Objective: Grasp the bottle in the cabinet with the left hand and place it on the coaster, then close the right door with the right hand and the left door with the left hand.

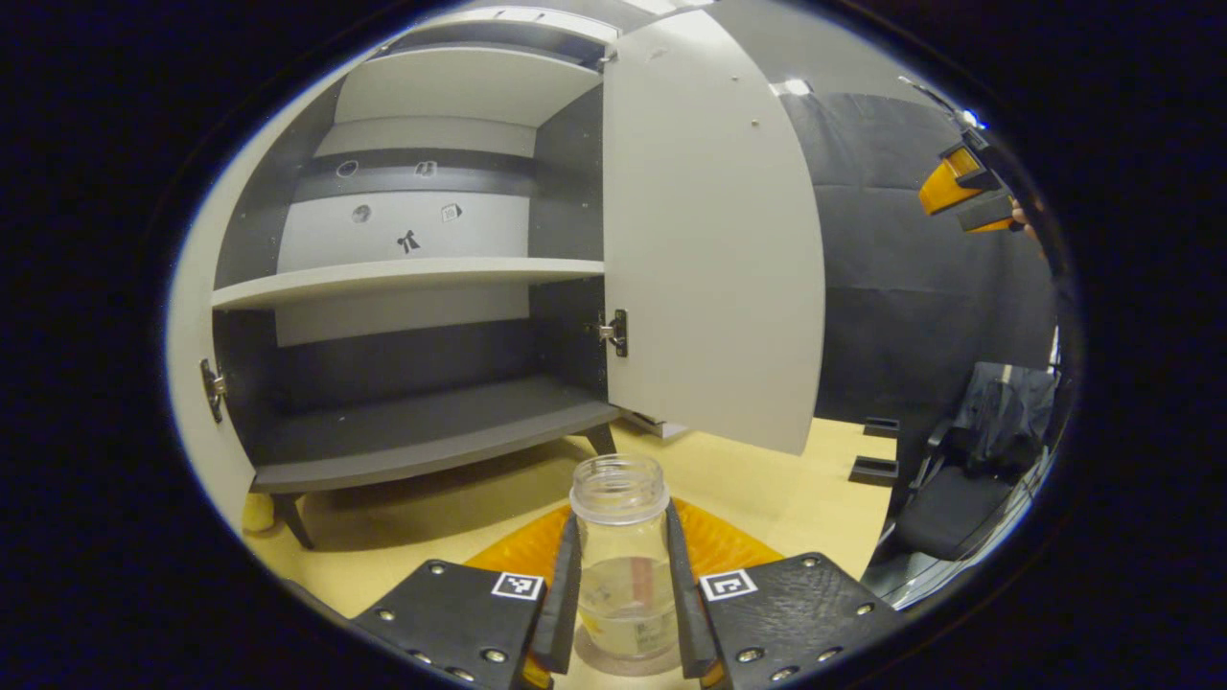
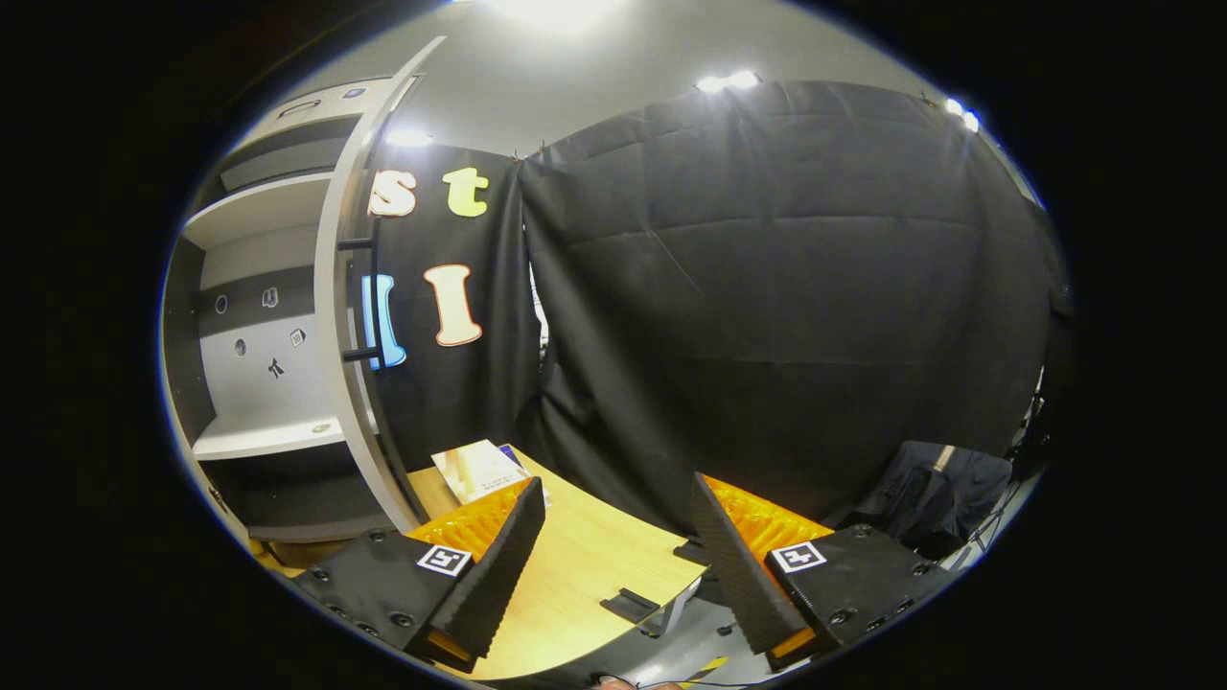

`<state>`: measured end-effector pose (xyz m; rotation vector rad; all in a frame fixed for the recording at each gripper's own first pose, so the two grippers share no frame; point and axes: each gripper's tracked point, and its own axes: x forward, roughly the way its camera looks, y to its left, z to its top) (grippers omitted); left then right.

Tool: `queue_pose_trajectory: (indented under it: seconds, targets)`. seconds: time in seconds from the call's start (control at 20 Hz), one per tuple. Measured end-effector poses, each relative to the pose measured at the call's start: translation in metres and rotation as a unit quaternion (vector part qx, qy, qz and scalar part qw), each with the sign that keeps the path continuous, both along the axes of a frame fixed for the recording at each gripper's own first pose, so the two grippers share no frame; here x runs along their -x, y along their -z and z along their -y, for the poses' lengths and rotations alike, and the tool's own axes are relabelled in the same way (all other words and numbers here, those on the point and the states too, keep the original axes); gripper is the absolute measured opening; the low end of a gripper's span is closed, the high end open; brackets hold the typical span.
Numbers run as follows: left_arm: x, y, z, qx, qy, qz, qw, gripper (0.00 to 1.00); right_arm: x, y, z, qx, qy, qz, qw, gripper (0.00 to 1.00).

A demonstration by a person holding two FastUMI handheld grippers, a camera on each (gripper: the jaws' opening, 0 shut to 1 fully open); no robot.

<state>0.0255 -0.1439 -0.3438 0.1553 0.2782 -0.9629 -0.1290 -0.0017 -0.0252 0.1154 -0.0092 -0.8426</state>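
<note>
A clear, capless bottle (image 1: 621, 575) with a little liquid in it stands upright between my left gripper's fingers; the left gripper (image 1: 621, 519) is shut on its sides. Under its base lies a pale round coaster (image 1: 628, 668) on the wooden table (image 1: 403, 537); whether the bottle touches it is unclear. Behind stands the cabinet (image 1: 422, 431), shelves bare, with its right door (image 1: 714, 240) swung open and its left door (image 1: 196, 383) open at the view's edge. My right gripper (image 2: 613, 556) is open in the air beside the right door (image 2: 350, 316), and the left gripper view shows it far off (image 1: 968, 196).
A bar handle (image 2: 372, 297) sits on the right door's outer face. A pale box (image 2: 479, 470) lies on the table (image 2: 575, 565) by the cabinet. Black cloth walls the booth. A chair with dark clothing (image 2: 935, 498) stands past the table's right edge.
</note>
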Motion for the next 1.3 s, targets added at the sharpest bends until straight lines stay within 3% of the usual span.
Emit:
queue_pose_trajectory:
  seconds: [0.1, 0.3, 0.45, 0.5, 0.6, 0.7, 0.75, 0.8, 0.85, 0.95, 1.0, 1.1, 1.15, 1.3]
  targets:
    - [0.003, -0.002, -0.001, 0.0, 0.01, -0.006, 1.0, 0.47, -0.002, 0.002, -0.001, -0.002, 0.001, 0.002, 1.0, 0.98]
    - [0.004, -0.021, -0.014, 0.011, 0.003, -0.022, 1.0, 0.96, -0.015, 0.005, -0.006, -0.006, -0.011, 0.007, 1.0, 0.98]
    - [0.005, -0.062, -0.035, 0.05, -0.022, -0.046, 0.997, 1.0, -0.031, 0.004, -0.003, -0.004, -0.024, 0.004, 1.0, 0.98]
    - [0.005, -0.079, -0.046, 0.064, -0.032, -0.048, 0.996, 1.0, -0.036, 0.002, -0.002, -0.004, -0.029, 0.004, 1.0, 0.92]
    - [-0.001, -0.118, -0.071, 0.082, -0.062, -0.036, 0.994, 0.95, -0.048, -0.008, 0.003, 0.001, -0.039, 0.007, 0.999, 0.98]
    - [-0.017, -0.153, -0.098, 0.081, -0.111, -0.011, 0.99, 0.95, -0.062, -0.024, 0.01, 0.017, -0.052, 0.007, 0.998, 0.98]
    - [-0.028, -0.17, -0.112, 0.074, -0.137, 0.005, 0.988, 1.0, -0.067, -0.031, 0.014, 0.026, -0.059, 0.008, 0.998, 0.92]
    - [-0.034, -0.185, -0.123, 0.068, -0.159, 0.02, 0.985, 0.95, -0.072, -0.036, 0.018, 0.032, -0.07, 0.009, 0.997, 0.98]
    - [-0.044, -0.204, -0.133, 0.058, -0.184, 0.039, 0.981, 1.0, -0.079, -0.042, 0.022, 0.04, -0.083, 0.009, 0.996, 0.98]
    - [-0.061, -0.236, -0.147, 0.043, -0.228, 0.063, 0.971, 0.95, -0.09, -0.056, 0.033, 0.062, -0.103, 0.011, 0.993, 0.98]
    - [-0.064, -0.249, -0.15, 0.039, -0.243, 0.067, 0.967, 1.0, -0.095, -0.063, 0.041, 0.07, -0.111, 0.015, 0.991, 0.98]
    - [-0.068, -0.274, -0.152, 0.035, -0.274, 0.073, 0.958, 1.0, -0.109, -0.079, 0.05, 0.083, -0.136, 0.022, 0.987, 0.98]
    - [-0.069, -0.285, -0.152, 0.036, -0.289, 0.073, 0.954, 0.95, -0.116, -0.088, 0.055, 0.088, -0.147, 0.024, 0.985, 0.98]
    - [-0.07, -0.311, -0.145, 0.051, -0.325, 0.049, 0.943, 1.0, -0.138, -0.114, 0.056, 0.092, -0.201, 0.048, 0.974, 0.98]
